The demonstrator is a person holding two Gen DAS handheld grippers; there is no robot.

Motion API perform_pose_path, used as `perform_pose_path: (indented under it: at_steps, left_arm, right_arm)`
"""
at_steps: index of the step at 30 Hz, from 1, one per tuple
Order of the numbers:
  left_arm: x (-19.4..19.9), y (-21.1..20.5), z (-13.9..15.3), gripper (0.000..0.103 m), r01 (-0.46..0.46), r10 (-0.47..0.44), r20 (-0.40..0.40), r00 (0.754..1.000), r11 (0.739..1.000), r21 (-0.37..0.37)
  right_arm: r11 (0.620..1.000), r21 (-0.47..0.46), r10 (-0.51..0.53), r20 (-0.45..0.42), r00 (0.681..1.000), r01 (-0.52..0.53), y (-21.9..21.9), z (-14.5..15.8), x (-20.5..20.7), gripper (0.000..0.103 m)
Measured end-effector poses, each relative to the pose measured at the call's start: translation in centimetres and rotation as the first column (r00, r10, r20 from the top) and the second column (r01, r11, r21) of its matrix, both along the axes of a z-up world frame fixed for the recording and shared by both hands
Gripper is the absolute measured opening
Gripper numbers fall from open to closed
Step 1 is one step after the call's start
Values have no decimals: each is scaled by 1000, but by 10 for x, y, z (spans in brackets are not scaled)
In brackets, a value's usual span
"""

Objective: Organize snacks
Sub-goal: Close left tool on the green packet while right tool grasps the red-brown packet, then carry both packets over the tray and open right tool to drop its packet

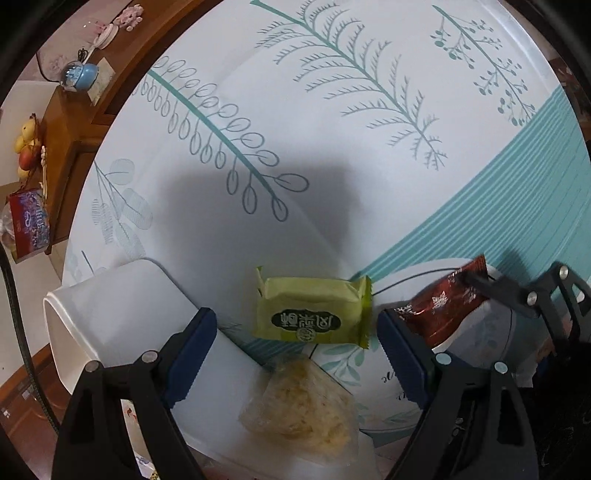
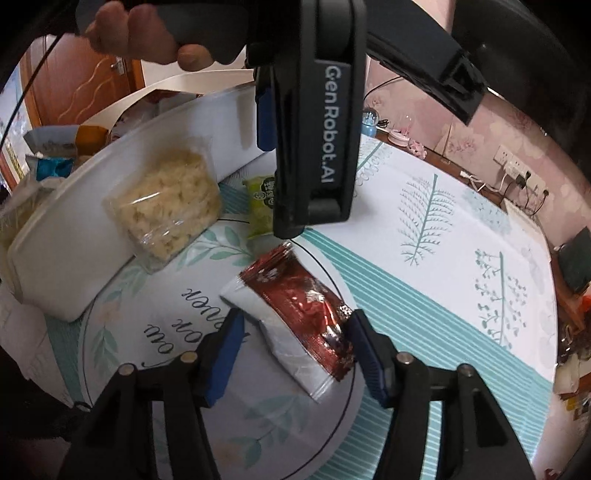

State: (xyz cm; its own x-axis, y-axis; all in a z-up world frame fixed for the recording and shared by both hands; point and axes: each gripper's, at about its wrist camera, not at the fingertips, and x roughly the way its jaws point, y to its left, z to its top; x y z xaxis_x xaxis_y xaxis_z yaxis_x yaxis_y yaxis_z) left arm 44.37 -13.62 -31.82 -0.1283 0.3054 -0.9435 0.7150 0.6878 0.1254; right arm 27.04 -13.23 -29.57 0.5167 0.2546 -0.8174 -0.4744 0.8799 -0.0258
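A green snack packet [image 1: 312,312] lies flat on the leaf-print tablecloth [image 1: 332,129], just beyond my left gripper [image 1: 297,354], which is open above it and pointing steeply down. Nearer the camera, a clear bag of pale yellow snack [image 1: 303,402] rests half on a white oblong tray [image 1: 110,314] and half over a round printed plate [image 2: 207,295]. On that plate lies a red-and-white packet [image 2: 299,317] between the jaws of my right gripper [image 2: 295,343]. Its right pad touches the crinkled edge and the left pad stands a little off. The same red packet [image 1: 439,310] shows at the right.
The left gripper's black housing [image 2: 317,147], held by a hand [image 2: 147,33], blocks the middle of the right wrist view. A cardboard box of other snack bags [image 2: 55,155] stands behind the tray. A wooden cabinet [image 1: 66,147] with a snow globe [image 1: 79,75] borders the table.
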Motion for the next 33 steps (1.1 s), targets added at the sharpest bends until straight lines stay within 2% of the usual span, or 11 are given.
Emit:
perform_pose_path:
  at_steps: [4, 6, 8, 10, 19, 25, 33]
  left_arm:
    - [2, -1, -1, 82, 2, -2, 13, 1000, 1000, 10]
    - [1, -1, -1, 76, 9, -9, 24, 1000, 1000, 19]
    - [2, -4, -1, 64, -2, 2, 4, 1000, 1000, 7]
    - [4, -2, -4, 62, -56, 56, -35, 998, 998, 2]
    - [14, 9, -5, 58, -108, 107, -54, 993, 994, -17]
    - [21, 32, -10, 49, -160, 157, -59, 986, 986, -45]
    - [19, 46, -4, 48, -188, 185, -48, 981, 980, -60]
  right_arm:
    - [1000, 4, 11, -9, 1000, -11, 2, 1, 3, 36]
    - [1000, -6, 15, -7, 1000, -15, 4, 3, 1, 33]
    - [1000, -2, 14, -10, 1000, -14, 4, 4, -1, 29]
    - [1000, 7, 8, -21, 1000, -8, 4, 7, -1, 26]
    - [999, 27, -23, -37, 999, 24, 2, 16, -15, 15]
    - [997, 57, -53, -63, 997, 56, -3, 20, -20, 10]
    - [990, 100, -90, -77, 993, 98, -13, 29, -21, 7]
